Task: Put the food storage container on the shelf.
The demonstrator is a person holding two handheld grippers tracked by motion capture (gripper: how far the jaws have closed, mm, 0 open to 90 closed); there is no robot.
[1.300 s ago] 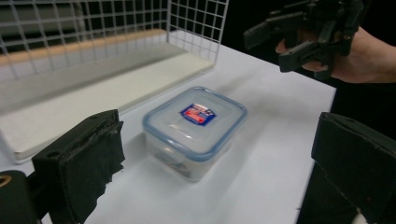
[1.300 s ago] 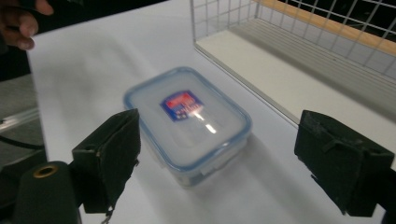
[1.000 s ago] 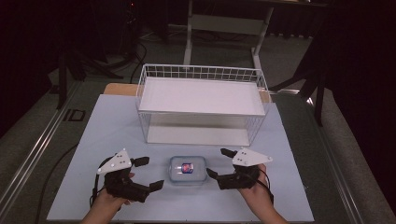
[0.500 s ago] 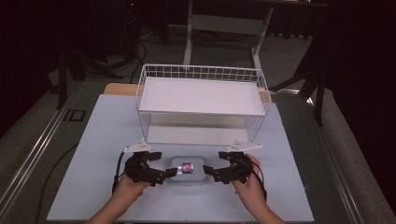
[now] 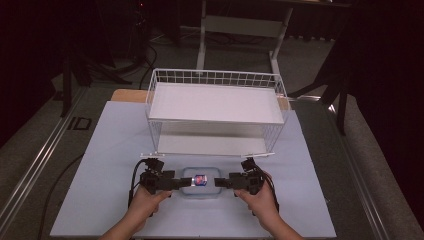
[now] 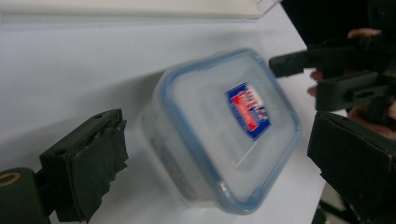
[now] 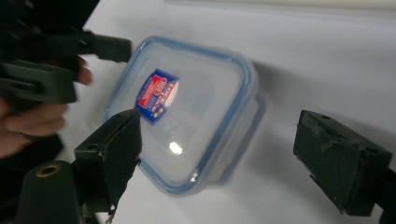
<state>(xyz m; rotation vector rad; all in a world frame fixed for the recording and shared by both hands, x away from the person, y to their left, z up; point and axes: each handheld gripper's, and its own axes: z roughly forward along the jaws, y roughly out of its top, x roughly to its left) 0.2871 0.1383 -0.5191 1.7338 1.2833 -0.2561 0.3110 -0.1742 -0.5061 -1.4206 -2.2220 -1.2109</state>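
A clear plastic container (image 5: 200, 182) with a blue-rimmed lid and a red and blue label lies on the white table, near its front edge. My left gripper (image 5: 186, 183) is at its left side and my right gripper (image 5: 219, 183) at its right side, both pointing inward. In the left gripper view the container (image 6: 224, 130) sits between wide-apart jaws, the gripper (image 6: 219, 154) open. In the right gripper view the container (image 7: 187, 112) likewise lies between spread jaws, the gripper (image 7: 229, 154) open. Neither pair of pads touches the container's walls.
A white wire basket (image 5: 216, 77) with a solid white shelf stands just behind the container, its front foot rail (image 5: 207, 155) close to both grippers. The table's front edge (image 5: 190, 236) lies under the person's forearms. Dark floor and stands surround the table.
Both grippers moved forward and inward from the table's front until their jaws flank the container's left and right sides. The container has stayed in place.
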